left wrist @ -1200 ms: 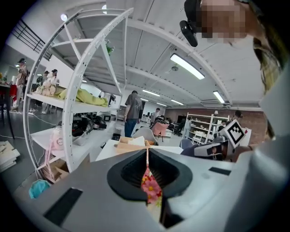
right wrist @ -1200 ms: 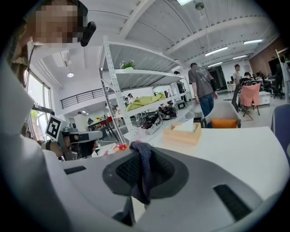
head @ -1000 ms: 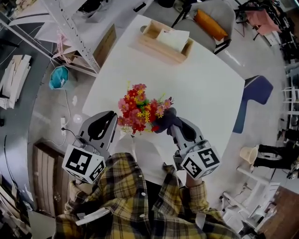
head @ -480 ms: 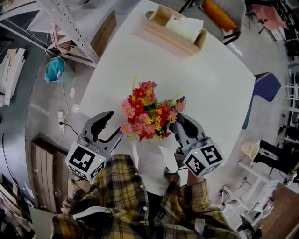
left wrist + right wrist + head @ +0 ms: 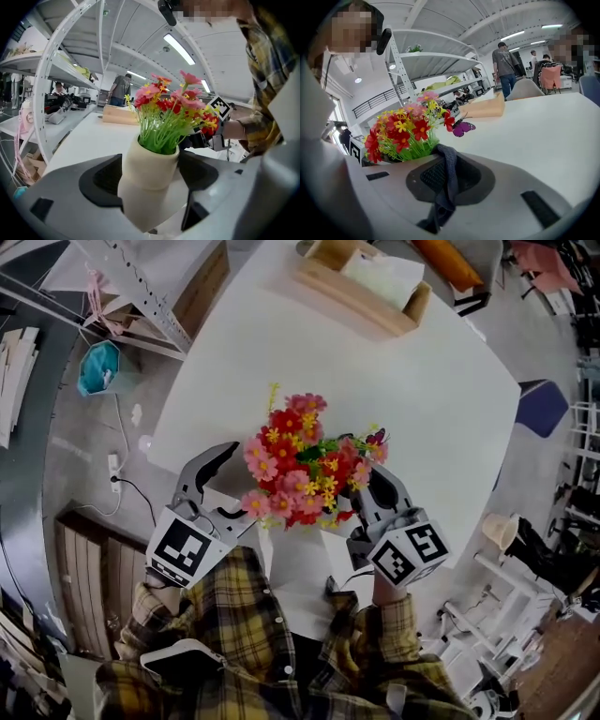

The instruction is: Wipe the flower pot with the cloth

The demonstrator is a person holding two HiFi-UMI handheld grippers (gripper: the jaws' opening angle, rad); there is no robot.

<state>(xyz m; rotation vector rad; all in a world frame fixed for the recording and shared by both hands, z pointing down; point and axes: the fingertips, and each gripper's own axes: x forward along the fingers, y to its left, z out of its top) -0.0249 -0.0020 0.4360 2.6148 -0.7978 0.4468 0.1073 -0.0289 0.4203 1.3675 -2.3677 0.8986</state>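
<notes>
A cream flower pot (image 5: 147,187) holding red, pink and yellow artificial flowers (image 5: 305,470) stands near the white table's (image 5: 394,381) near edge. My left gripper (image 5: 225,486) is at the pot's left. Its jaws are opening, and in the left gripper view the pot stands between them with the pads spread beside it. My right gripper (image 5: 380,493) is at the flowers' right, shut on a dark grey cloth (image 5: 449,180) that hangs out of its jaws. In the head view the flowers hide the pot.
A wooden box (image 5: 366,287) with a pale cloth in it sits at the table's far side. A metal shelf rack (image 5: 141,287) stands to the left, and a blue chair (image 5: 542,404) to the right. People stand in the background of both gripper views.
The left jaws have gone from nearly shut to wide apart. Both grippers and the flowers have shifted a little in the head view, and the flowers look larger.
</notes>
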